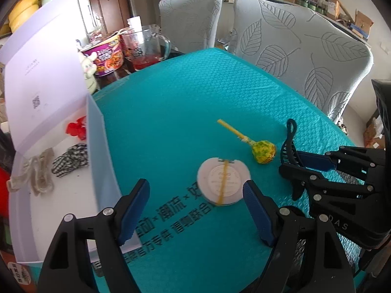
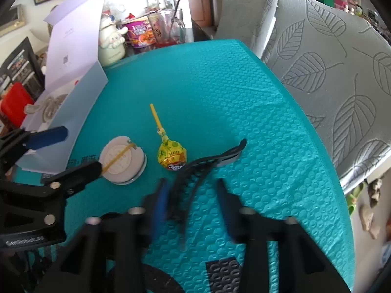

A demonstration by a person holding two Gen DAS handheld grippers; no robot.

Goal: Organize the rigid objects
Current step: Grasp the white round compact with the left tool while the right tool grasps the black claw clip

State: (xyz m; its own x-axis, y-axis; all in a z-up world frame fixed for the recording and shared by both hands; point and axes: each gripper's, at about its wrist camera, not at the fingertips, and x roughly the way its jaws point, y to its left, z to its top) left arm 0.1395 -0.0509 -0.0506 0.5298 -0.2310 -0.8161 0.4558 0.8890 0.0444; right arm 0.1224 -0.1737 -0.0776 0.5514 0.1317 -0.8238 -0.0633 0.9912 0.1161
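A round white case (image 1: 223, 183) with a yellow band lies on the teal mat (image 1: 195, 97); it also shows in the right wrist view (image 2: 122, 162). My left gripper (image 1: 196, 207) is open, low over the mat, its fingers either side of the case's near edge. A yellow-wrapped lollipop (image 1: 262, 151) lies right of the case, seen too in the right wrist view (image 2: 171, 153). A black hair claw clip (image 2: 195, 171) lies beside it. My right gripper (image 2: 191, 195) is open, with the clip's near end between its blurred fingers.
An open white box (image 1: 95, 141) stands at the mat's left, holding red, checked and beige items. A noodle cup (image 1: 107, 56), a glass jug (image 1: 146, 46) and a white figurine (image 2: 111, 41) stand at the back. Two leaf-patterned chairs (image 1: 305, 53) line the far right edge.
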